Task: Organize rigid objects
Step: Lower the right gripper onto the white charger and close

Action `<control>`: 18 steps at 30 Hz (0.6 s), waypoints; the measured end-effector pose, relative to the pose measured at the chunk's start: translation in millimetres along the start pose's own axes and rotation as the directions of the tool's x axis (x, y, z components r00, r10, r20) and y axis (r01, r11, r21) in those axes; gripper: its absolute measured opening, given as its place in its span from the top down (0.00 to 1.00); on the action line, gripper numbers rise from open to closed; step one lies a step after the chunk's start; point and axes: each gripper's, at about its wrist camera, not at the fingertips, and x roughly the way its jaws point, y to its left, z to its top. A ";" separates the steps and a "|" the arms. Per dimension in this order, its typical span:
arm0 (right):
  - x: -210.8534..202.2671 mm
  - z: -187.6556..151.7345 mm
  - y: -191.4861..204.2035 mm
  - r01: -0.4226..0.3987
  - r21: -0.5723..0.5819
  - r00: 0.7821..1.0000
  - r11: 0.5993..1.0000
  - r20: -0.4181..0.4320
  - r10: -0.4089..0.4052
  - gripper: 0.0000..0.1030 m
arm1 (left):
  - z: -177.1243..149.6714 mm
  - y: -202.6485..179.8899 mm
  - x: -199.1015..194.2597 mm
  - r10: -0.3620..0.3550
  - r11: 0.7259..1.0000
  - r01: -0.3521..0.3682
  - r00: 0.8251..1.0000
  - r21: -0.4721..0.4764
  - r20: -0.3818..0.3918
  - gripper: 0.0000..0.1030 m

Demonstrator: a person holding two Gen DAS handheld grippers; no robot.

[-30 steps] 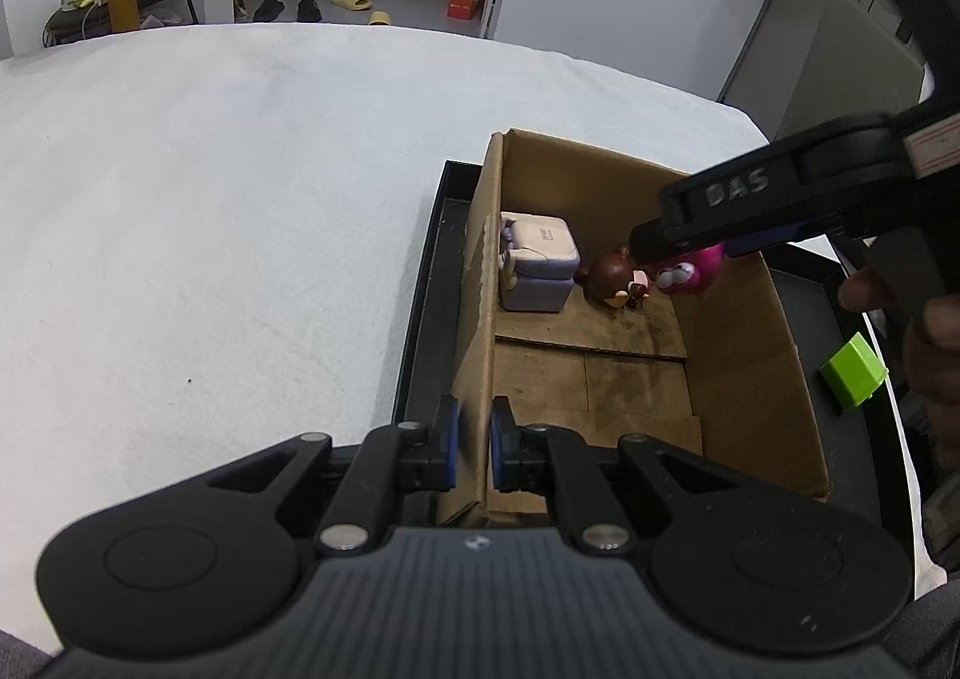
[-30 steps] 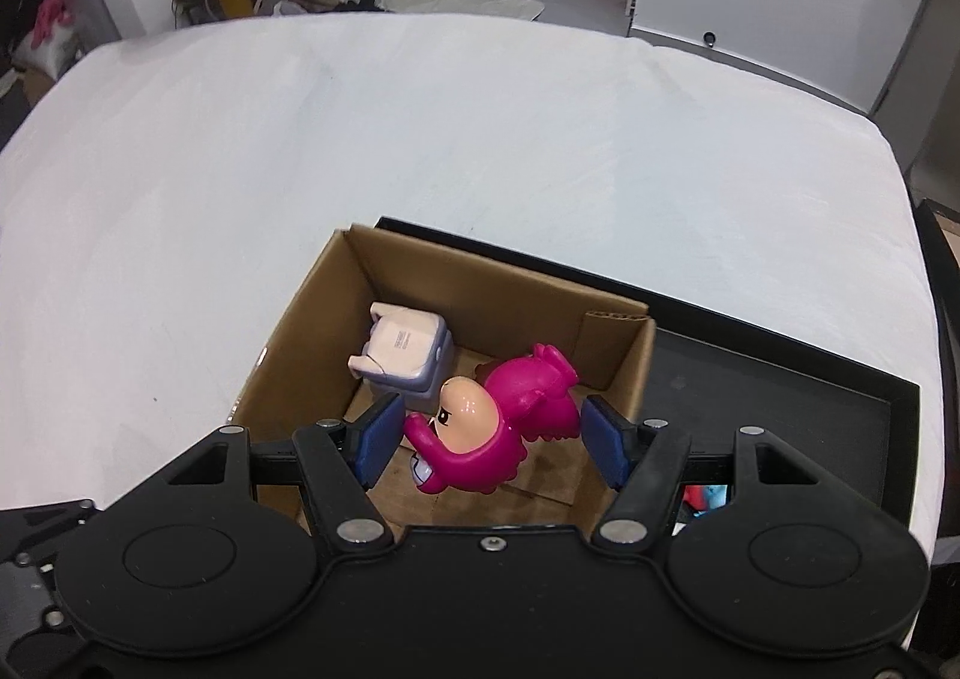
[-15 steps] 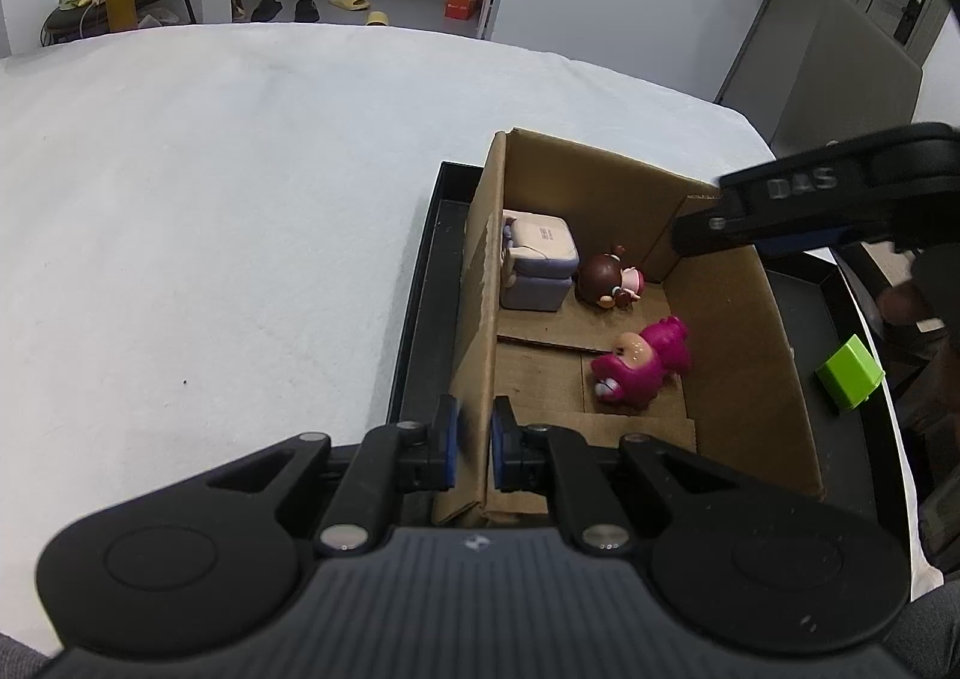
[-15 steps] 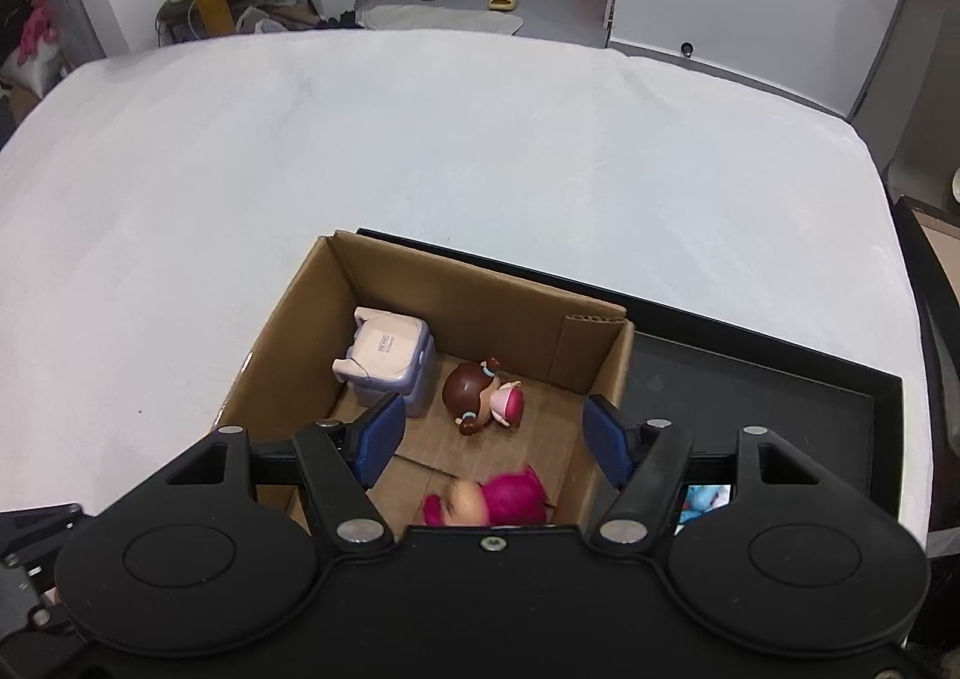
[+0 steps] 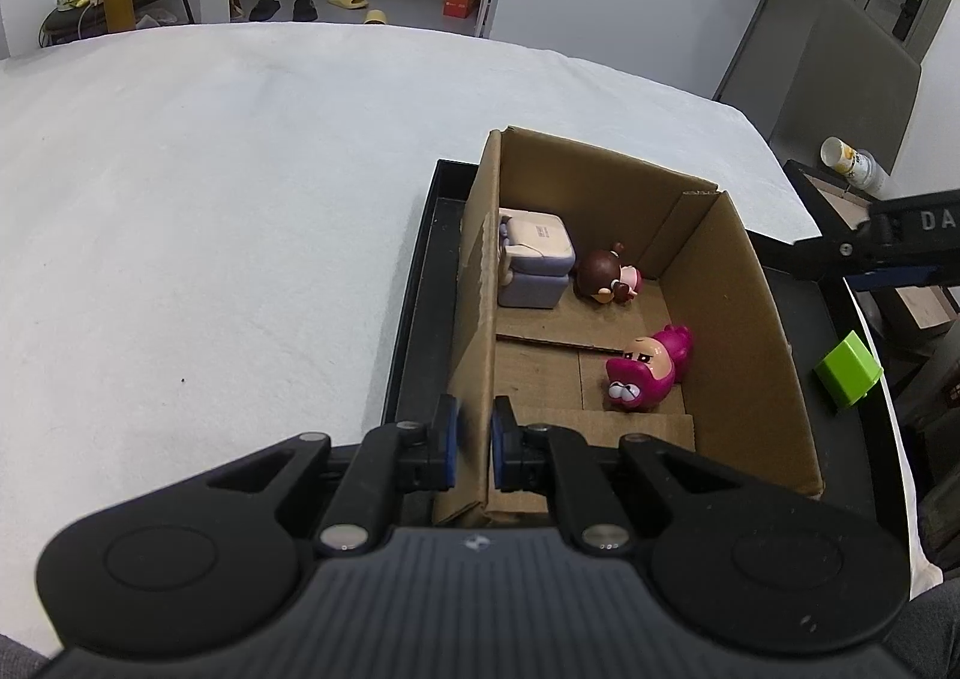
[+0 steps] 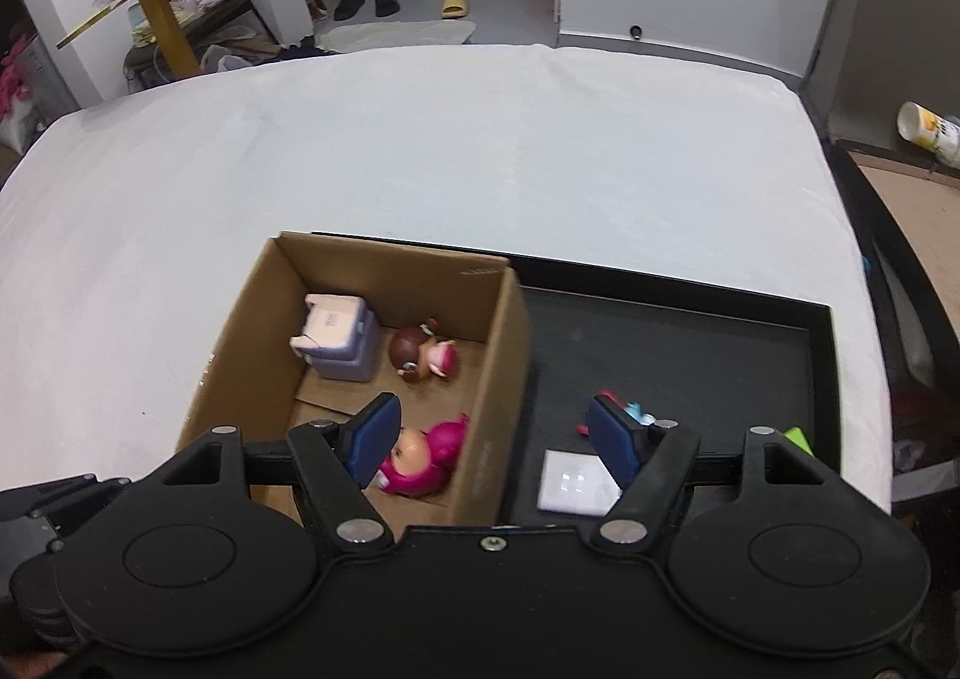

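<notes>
— What's my left claw doing, from its own camera?

— My left gripper [image 5: 471, 442] is pinched down narrow on the near-left wall of the cardboard box [image 5: 744, 307], one pad on each face. Inside the box I see the pink figurine [image 5: 645, 370] lying on the floor, ahead and to the right of the claw, with the brown-haired doll [image 5: 607, 278] and the lavender cube toy [image 5: 534, 258] side by side at the far end. A green block [image 5: 847, 370] sits on the black tray [image 5: 414, 313] outside the box.

— And the right camera?

— My right gripper [image 6: 491, 442] is spread wide and holds nothing; the box's right wall lies between its fingers. The pink figurine [image 6: 423, 460] lies just past the left pad. Under the right pad there's a white square card [image 6: 573, 484] and something blurry, possibly a small toy.
</notes>
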 end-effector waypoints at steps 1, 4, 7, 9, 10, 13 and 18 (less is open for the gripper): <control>-0.7 -0.5 -2.5 0.002 0.006 1.000 1.000 0.001 -0.002 0.33 | -0.2 -0.3 0.0 0.001 1.000 -0.001 1.000 0.002 0.001 0.91; -3.2 -3.8 -10.9 0.002 0.028 1.000 1.000 0.006 -0.002 0.33 | -0.4 -1.4 0.2 0.006 1.000 -0.006 1.000 0.006 0.003 0.91; -4.9 -7.8 -20.4 -0.010 0.061 1.000 0.998 0.007 0.010 0.32 | -0.7 -3.2 1.0 0.014 1.000 -0.014 1.000 0.010 0.005 0.91; -3.7 -11.4 -26.1 -0.016 0.082 1.000 0.997 0.005 0.015 0.32 | -0.8 -4.2 0.8 0.020 1.000 -0.020 1.000 0.011 0.008 0.91; -2.8 -13.3 -28.6 -0.017 0.091 1.000 0.996 0.004 0.017 0.32 | -0.9 -4.4 0.7 0.023 1.000 -0.023 1.000 0.011 0.009 0.91; 0.9 -19.0 -35.5 -0.025 0.120 1.000 0.992 0.000 0.025 0.32 | -1.2 -5.4 1.3 0.032 0.999 -0.032 0.999 0.010 0.011 0.91; 8.5 -26.8 -46.6 -0.047 0.178 0.999 0.983 -0.004 0.049 0.32 | -2.3 -11.1 2.1 0.063 0.997 -0.063 0.998 0.036 0.021 0.92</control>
